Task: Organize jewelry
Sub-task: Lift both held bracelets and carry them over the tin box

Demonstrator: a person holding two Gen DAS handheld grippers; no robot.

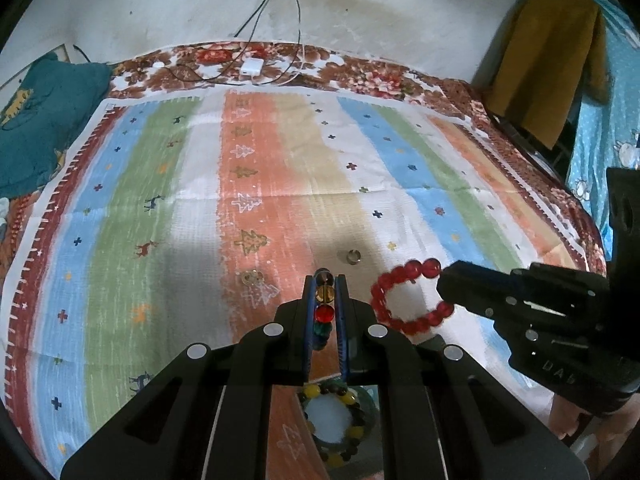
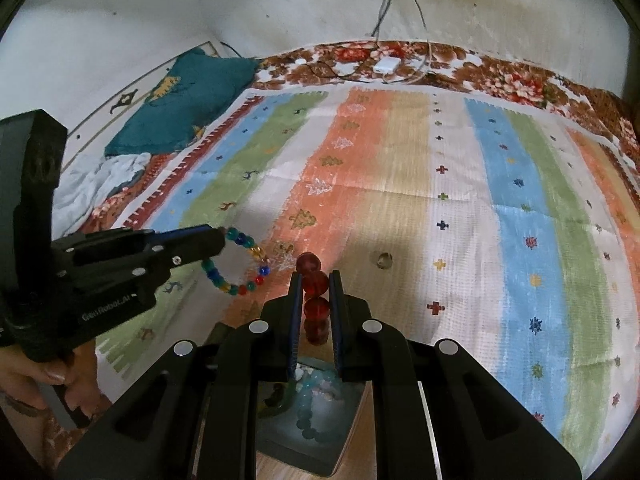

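My left gripper (image 1: 325, 280) is shut on a multicoloured bead bracelet (image 1: 324, 306), held above the striped cloth; the bracelet also shows in the right wrist view (image 2: 240, 264). My right gripper (image 2: 314, 276) is shut on a red bead bracelet (image 2: 316, 292), which also shows in the left wrist view (image 1: 404, 300). A silver ring (image 1: 353, 256) and a small earring (image 1: 251, 278) lie on the cloth ahead. Below the left gripper lies a yellow and dark bead bracelet (image 1: 344, 396). Below the right gripper a box (image 2: 344, 448) holds pale blue beads (image 2: 312, 400).
The striped cloth (image 1: 280, 168) covers a bed with a floral cover. A teal pillow (image 1: 36, 120) lies at the far left. A white charger (image 1: 251, 66) and cables lie at the far edge by the wall. A mustard garment (image 1: 552, 60) hangs at the right.
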